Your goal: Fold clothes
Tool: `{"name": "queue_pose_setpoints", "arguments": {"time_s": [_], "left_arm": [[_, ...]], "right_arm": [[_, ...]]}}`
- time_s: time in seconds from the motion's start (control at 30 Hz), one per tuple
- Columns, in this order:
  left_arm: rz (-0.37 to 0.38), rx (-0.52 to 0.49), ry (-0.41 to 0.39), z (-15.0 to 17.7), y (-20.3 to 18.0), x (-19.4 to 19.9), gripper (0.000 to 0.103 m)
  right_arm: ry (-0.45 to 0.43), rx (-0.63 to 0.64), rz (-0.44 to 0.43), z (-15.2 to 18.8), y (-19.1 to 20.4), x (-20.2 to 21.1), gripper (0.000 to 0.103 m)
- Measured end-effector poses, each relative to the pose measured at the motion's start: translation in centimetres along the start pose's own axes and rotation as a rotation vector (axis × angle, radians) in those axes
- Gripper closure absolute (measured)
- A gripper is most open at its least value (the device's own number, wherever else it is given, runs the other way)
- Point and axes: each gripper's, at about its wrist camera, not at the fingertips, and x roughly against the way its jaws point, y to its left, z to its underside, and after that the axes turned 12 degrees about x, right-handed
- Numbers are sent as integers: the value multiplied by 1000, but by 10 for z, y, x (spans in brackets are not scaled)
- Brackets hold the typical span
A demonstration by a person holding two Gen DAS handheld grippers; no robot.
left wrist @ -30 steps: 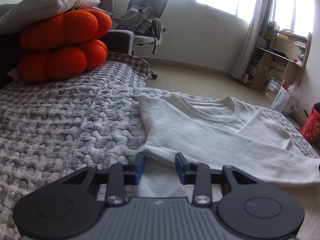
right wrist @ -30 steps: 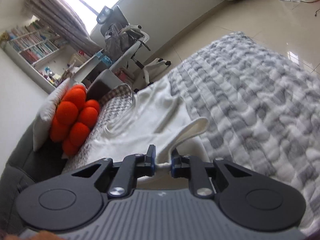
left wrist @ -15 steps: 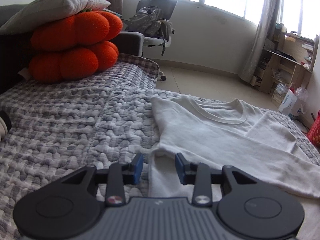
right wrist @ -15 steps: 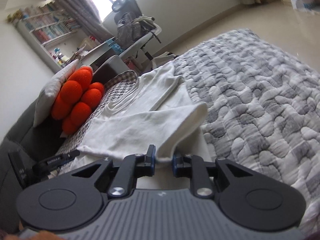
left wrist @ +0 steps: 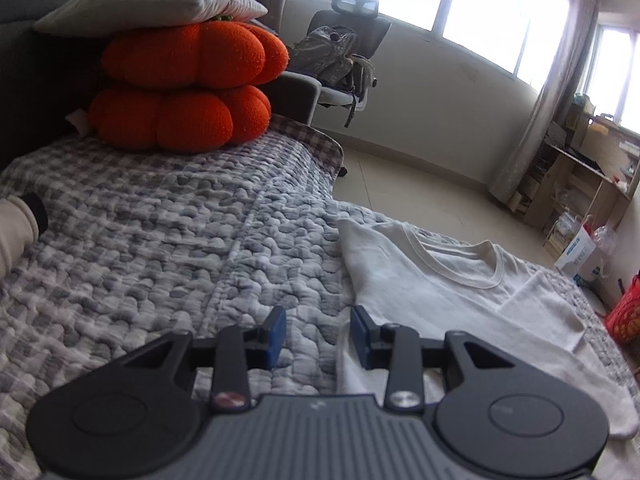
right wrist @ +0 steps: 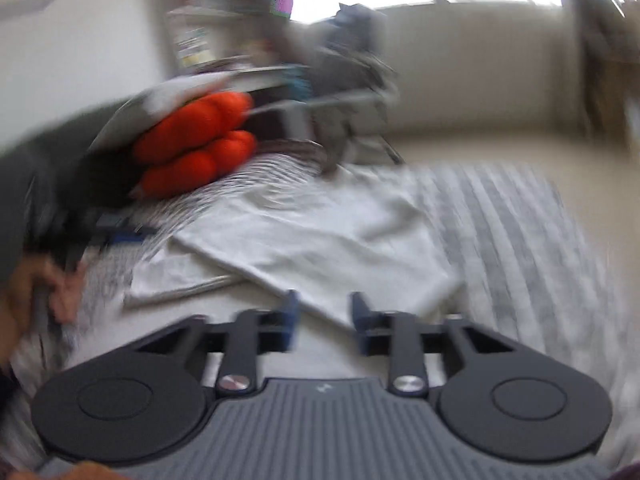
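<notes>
Shirt part-folded on the bed

The white shirt [left wrist: 432, 292] lies on the quilt [left wrist: 160, 240], one sleeve [right wrist: 320, 248] laid across; further folds look due. Left tool [left wrist: 316, 334] and right tool [right wrist: 324, 320] both gape, empty.

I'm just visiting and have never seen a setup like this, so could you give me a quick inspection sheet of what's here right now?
Surface: grey quilted bedspread over a bed.
Job's things: white long-sleeved top lying flat, a sleeve folded across its front.
Clutter: orange pumpkin cushions stacked at the bed's head, pillow on top.
Grippers: left gripper jaws apart, empty, over the top's edge; right gripper jaws apart, empty, above the folded sleeve; that view is blurred.
Cables: nothing seen.
Surroundings: office chair with a backpack, windows with curtains, wooden shelves, red basket on the floor.
</notes>
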Motion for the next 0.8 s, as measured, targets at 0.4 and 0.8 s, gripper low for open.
{"name": "queue_pose_setpoints", "arguments": {"time_s": [0.4, 0.8], "left_arm": [[-67, 38, 14, -8, -15, -17, 64], [-84, -189, 73, 8, -44, -49, 68]], "right_arm": [[147, 385, 40, -1, 32, -85, 95], [92, 374, 37, -16, 51, -60, 98]]}}
